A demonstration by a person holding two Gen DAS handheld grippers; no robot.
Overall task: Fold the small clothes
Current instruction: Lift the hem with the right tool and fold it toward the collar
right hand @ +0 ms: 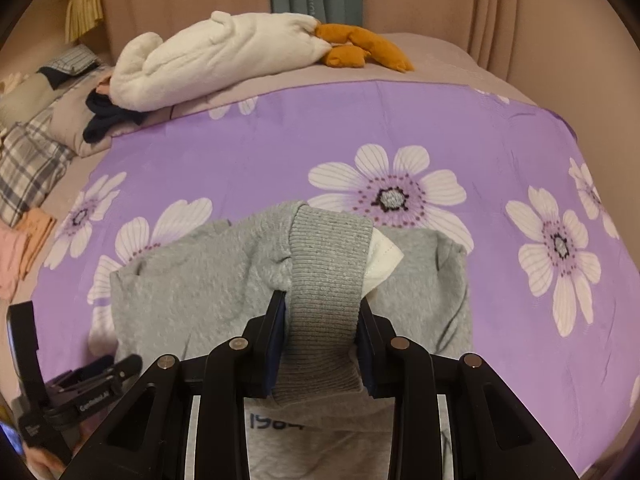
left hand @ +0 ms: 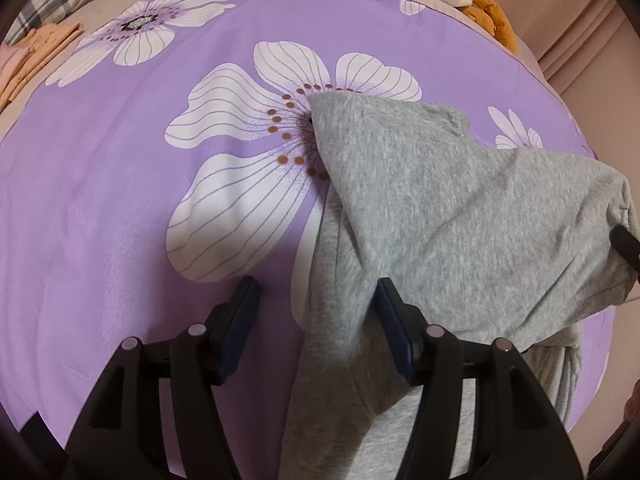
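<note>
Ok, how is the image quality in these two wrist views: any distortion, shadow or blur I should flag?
Left wrist view: strong fisheye bending with dark corners, a soft shadow on the purple floral sheet ahead of the left gripper, and the grey garment sharp. Right wrist view: the same curved edges, dim warm light, the ribbed cuff in the right gripper sharp, no glare.

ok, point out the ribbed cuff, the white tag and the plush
ribbed cuff [right hand: 326, 280]: right wrist view, mid band between the pads
white tag [right hand: 384, 260]: right wrist view, its folded face
plush [right hand: 216, 52]: right wrist view, white body
</note>
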